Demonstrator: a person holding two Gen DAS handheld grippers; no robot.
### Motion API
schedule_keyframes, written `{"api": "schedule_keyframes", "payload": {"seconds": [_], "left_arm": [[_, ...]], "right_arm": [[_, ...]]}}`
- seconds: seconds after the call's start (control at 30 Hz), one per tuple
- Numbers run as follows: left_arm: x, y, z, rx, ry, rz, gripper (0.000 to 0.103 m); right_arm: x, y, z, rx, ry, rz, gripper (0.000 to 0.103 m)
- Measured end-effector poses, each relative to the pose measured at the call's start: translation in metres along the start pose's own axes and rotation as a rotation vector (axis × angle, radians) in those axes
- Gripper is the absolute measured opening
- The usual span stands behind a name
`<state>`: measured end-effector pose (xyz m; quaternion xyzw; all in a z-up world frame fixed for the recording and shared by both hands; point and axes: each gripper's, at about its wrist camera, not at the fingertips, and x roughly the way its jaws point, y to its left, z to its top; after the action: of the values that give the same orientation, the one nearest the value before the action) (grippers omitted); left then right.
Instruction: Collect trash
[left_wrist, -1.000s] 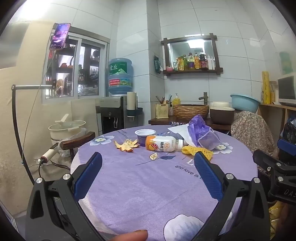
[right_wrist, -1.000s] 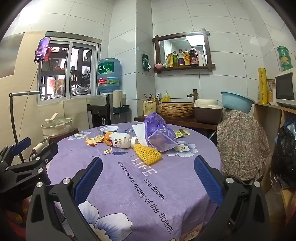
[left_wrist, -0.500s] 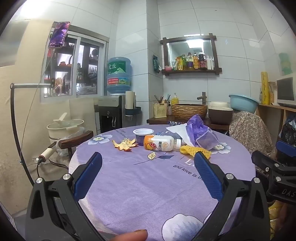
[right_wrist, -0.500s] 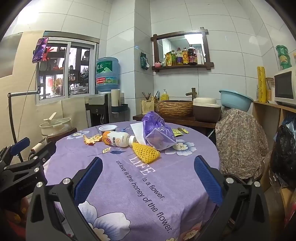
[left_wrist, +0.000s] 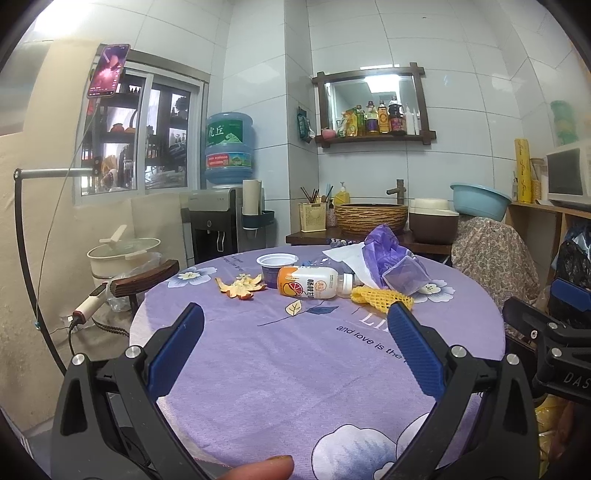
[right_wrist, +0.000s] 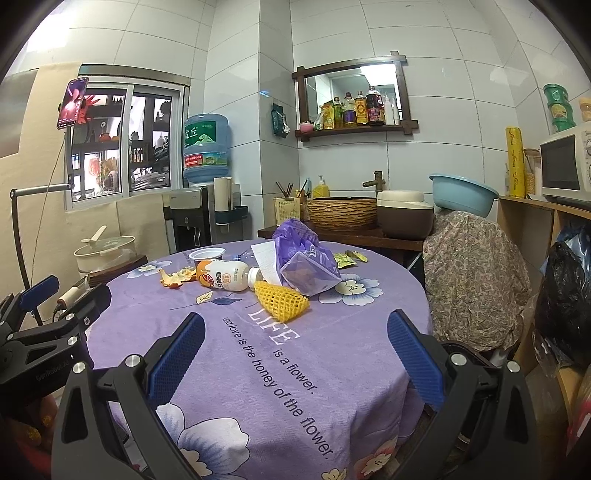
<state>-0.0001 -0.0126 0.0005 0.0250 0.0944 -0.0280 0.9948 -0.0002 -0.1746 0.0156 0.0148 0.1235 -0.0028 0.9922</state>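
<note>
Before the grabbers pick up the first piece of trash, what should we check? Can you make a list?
1. Left gripper open and empty: ok.
2. Right gripper open and empty: ok.
3. Trash in plain sight on the table: ok. The drink bottle lies on its side, the yellow foam net just in front of it, the orange peel off to its left.
4. Grippers close enough to grab: not ok, both hover over the near edge, short of the pile.
5. Somewhere to put the trash: cannot tell, no bin shows clearly.
</note>
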Motion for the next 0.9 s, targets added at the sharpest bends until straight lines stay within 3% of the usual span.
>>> {"api": "schedule_keyframes", "payload": {"seconds": [0.9], "left_arm": [[0.009, -0.034, -0.009, -0.007, 0.055, -0.181, 0.098]], "right_arm": [[-0.009, -0.03, -0.012, 0.03, 0.035, -0.121, 0.098]]}}
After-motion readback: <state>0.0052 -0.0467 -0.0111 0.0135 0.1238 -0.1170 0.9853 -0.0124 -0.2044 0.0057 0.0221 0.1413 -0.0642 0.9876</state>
